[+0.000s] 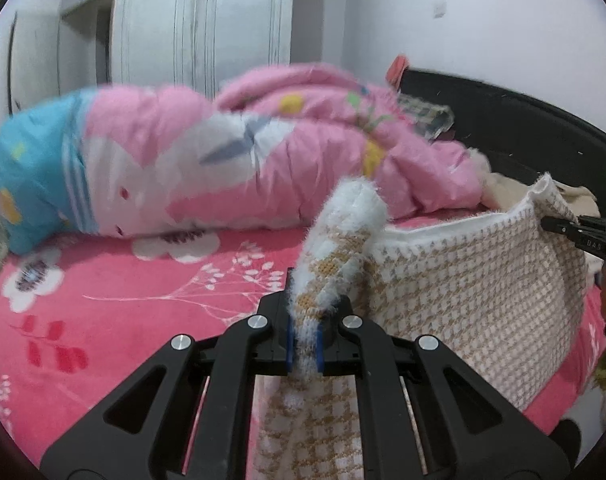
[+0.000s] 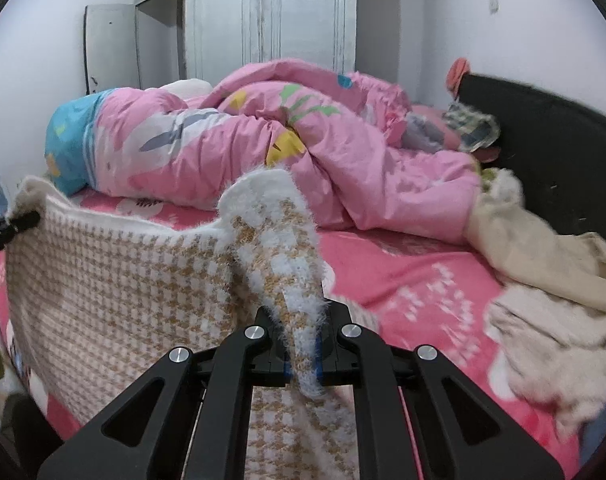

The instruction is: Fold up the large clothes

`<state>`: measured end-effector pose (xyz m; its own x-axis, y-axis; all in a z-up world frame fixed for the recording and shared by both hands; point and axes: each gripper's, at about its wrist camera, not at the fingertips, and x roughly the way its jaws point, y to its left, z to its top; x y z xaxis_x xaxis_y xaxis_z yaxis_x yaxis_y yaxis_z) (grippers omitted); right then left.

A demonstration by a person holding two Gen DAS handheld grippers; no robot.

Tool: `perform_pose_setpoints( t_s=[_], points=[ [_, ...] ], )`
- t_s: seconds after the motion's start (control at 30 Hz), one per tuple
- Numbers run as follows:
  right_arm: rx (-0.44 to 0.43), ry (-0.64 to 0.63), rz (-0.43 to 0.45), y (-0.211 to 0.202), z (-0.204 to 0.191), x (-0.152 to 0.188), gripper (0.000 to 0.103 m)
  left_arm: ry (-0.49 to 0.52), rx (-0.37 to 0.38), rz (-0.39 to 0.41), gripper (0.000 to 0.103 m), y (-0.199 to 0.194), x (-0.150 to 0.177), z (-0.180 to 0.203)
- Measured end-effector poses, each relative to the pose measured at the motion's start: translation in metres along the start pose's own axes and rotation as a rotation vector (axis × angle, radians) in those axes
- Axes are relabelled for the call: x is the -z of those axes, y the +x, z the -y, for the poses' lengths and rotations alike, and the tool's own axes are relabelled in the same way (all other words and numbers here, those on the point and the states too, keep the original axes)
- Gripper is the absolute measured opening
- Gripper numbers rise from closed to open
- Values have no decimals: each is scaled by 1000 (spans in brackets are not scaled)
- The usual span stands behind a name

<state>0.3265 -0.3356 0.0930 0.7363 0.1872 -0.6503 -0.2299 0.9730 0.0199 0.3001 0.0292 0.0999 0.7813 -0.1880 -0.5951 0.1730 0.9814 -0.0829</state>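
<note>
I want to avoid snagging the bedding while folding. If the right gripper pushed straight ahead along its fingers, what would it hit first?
Probably the pink bedsheet, since the right gripper, shut on the houndstooth knit garment, points downward. The pink quilt lies just beyond it, though depth is hard to judge here.

- left gripper is clamped tight, blue pads pinching a bunched fold of the houndstooth knit garment, and it points forward and a bit downward
- right gripper same deal, jaws squeezed onto another fold of that knit, tilted down too
- both sit about level with each other, the cloth stretched between them
</note>
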Motion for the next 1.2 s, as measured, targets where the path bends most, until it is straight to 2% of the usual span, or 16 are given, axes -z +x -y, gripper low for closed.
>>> perform_pose_setpoints(
  t_s=[0.13, 0.2, 0.27, 0.3, 0.37, 0.4, 0.47, 0.53, 0.6, 0.73, 0.8, 0.87, 1.0, 1.13, 1.17, 1.2],
  points=[
    [-39, 16, -119, 84, 11, 2, 8, -85, 22, -152, 7, 78, 5, -29],
    [-79, 70, -206, 121, 25, 16, 11, -157, 60, -270, 11, 123, 23, -47],
    [-144, 190, -273, 146, 50, 34, 29, -230, 89, -353, 21, 148, 39, -61],
    [-187, 265, -273, 149, 65, 39, 41, -273, 115, -371, 28, 154, 45, -69],
    [-340, 443, -259, 149, 95, 51, 45, -394, 219, -370, 30, 153, 50, -90],
    [-415, 557, -251, 146, 115, 57, 49, -439, 249, -356, 38, 150, 49, -99],
    [-454, 637, -254, 139, 132, 63, 59, -507, 262, -299, 43, 135, 43, -117],
    [-434, 660, -256, 129, 139, 62, 59, -540, 257, -234, 44, 115, 33, -130],
    [-368, 598, -238, 115, 133, 51, 59, -531, 272, -195, 44, 101, 24, -129],
    [-232, 440, -186, 102, 107, 19, 63, -406, 253, -189, 44, 95, 7, -95],
    [-231, 417, -209, 115, 100, 8, 63, -352, 250, -203, 44, 99, 6, -76],
    [-209, 403, -223, 121, 98, 3, 63, -299, 183, -252, 44, 113, 8, -60],
    [-201, 411, -228, 126, 105, 3, 63, -299, 129, -309, 44, 140, 19, -61],
    [-198, 390, -305, 152, 104, 13, 62, -303, 112, -369, 43, 167, 25, -66],
    [-195, 380, -315, 157, 102, 14, 52, -288, 103, -385, 41, 174, 25, -65],
    [-199, 370, -329, 163, 99, 16, 42, -267, 83, -394, 28, 179, 26, -64]
  ],
)
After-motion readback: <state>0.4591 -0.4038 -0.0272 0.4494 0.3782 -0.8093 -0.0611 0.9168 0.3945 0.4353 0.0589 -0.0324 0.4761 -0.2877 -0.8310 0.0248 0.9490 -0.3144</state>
